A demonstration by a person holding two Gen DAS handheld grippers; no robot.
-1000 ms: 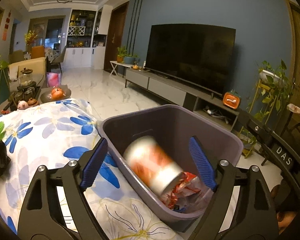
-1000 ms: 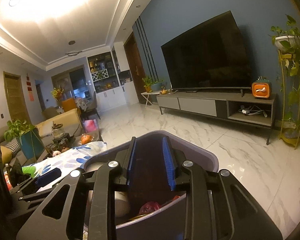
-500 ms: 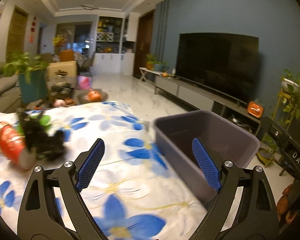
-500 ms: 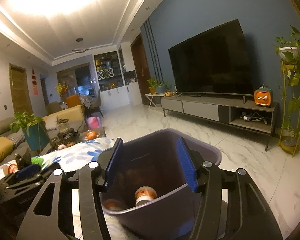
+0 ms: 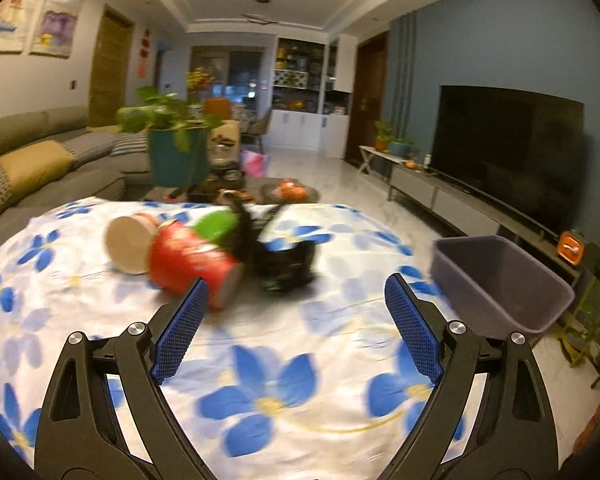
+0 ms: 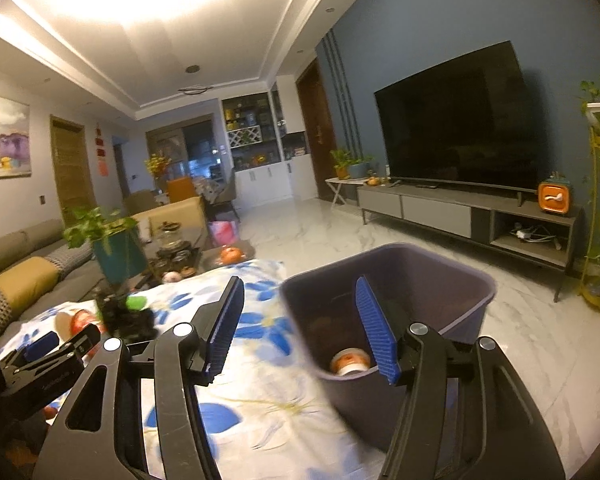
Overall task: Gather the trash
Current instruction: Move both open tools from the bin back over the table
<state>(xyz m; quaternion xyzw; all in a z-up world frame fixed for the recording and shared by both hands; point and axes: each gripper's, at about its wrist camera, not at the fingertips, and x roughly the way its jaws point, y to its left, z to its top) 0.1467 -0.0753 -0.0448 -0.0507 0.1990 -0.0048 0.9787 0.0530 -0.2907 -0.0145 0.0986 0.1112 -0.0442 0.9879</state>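
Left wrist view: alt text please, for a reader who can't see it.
Open left gripper hovers over a blue-flowered tablecloth, facing a tipped red cup, a paper cup and black trash. Grey bin at right.

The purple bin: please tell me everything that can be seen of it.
The purple bin is an open, rectangular tub with rounded corners, a thin rolled rim and smooth dull walls that look like plastic. It stands upright at the edge of the floral tablecloth, with the marble floor behind it. Inside, at the bottom, lies an orange and white cup. The right gripper, jaws open, straddles its near left corner; whether a finger touches the wall is unclear.
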